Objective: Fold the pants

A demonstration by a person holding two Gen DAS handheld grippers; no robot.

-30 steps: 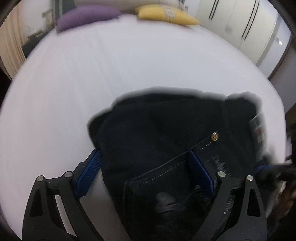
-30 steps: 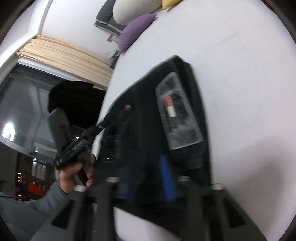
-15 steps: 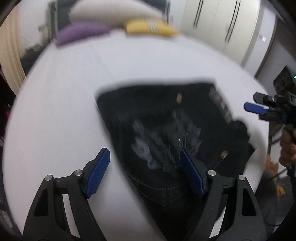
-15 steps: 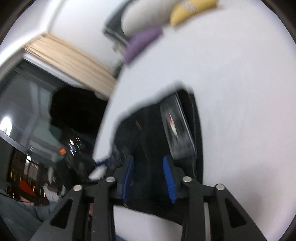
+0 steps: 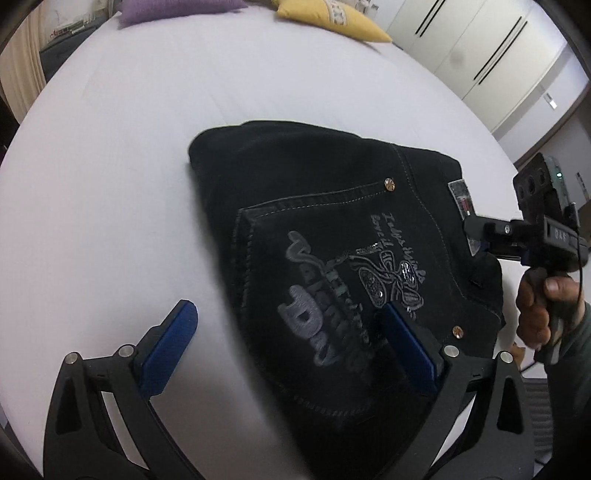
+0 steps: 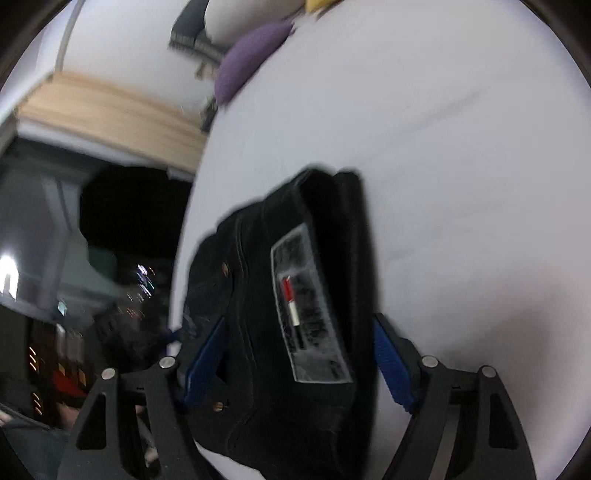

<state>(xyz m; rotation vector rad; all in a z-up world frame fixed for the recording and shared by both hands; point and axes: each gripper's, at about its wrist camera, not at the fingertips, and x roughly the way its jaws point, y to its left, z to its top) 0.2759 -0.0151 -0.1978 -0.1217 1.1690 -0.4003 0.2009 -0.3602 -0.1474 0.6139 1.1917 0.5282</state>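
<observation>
The black jeans [image 5: 332, 236] lie folded into a compact stack on the white bed [image 5: 129, 147], back pocket with grey embroidery facing up. My left gripper [image 5: 291, 343] is open above the stack's near edge, holding nothing. My right gripper [image 6: 299, 354] is open, its blue fingers on either side of the waistband end with the leather patch [image 6: 310, 306]. From the left wrist view the right gripper's body [image 5: 535, 236] and the hand on it sit at the stack's right edge.
A purple pillow [image 5: 177, 7] and a yellow pillow [image 5: 332, 18] lie at the head of the bed. White wardrobe doors [image 5: 480, 55] stand at the far right. A dark window and a beige curtain [image 6: 110, 110] are beyond the bed's left side.
Both grippers have opened and let go of the jeans, which now lie flat and folded. The left gripper has drawn back; the right one has widened around the waistband end.
</observation>
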